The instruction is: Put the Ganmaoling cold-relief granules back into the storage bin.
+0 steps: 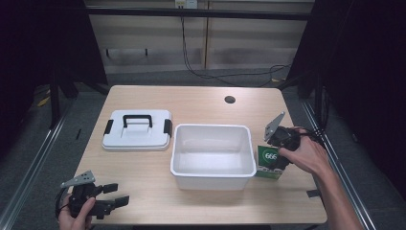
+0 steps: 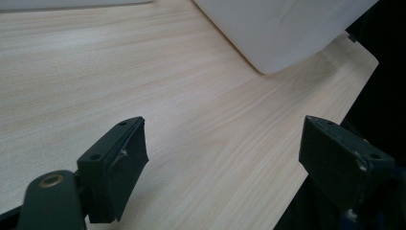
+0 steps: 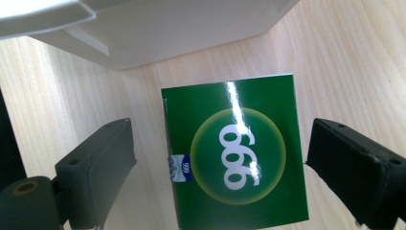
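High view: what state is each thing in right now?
white bin: open, empty.
lid: off, flat on the table, left of the bin.
green box: lying flat beside the bin, ungripped.
right hand-held gripper: open, straddling the box.
left hand-held gripper: open, holding nothing.

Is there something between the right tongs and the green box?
Nothing visible. The right tongs stand open, one jaw on each side of the green box, with only bare table in the gaps. The white bin sits beside it, not between.
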Demonstrator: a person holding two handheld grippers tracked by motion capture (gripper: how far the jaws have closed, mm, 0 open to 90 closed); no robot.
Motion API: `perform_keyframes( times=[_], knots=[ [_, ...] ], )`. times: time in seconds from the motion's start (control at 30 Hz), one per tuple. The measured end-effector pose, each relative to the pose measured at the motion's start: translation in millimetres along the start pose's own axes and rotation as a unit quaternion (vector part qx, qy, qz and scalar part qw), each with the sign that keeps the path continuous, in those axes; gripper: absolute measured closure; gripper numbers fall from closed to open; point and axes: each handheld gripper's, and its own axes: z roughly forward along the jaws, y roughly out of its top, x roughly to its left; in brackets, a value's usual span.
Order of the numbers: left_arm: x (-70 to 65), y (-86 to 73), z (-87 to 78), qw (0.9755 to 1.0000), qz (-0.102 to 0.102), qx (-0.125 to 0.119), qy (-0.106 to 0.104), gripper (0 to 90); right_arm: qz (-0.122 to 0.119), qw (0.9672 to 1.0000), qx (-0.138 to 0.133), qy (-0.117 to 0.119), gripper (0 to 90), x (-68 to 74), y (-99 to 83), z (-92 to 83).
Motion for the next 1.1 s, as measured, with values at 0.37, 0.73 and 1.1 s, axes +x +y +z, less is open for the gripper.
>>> perform_keyframes(
  times=[0.37,0.73,1.1],
  knots=[
    [0.0,0.0,0.2,1.0,0.0,0.001,-0.001,16.7,-0.019,0.999,0.039,0.002,8.2,-8.0,1.0,9.2],
    [-0.1,0.1,0.3,1.0,0.002,0.001,-0.002,16.6,-0.037,0.9956,0.086,0.007,8.4,-12.4,4.4,24.5],
    [-0.1,0.1,1.1,1.0,0.002,0.003,-0.002,16.6,-0.051,0.9922,0.114,0.009,11.7,-11.1,6.8,34.6]
  ],
)
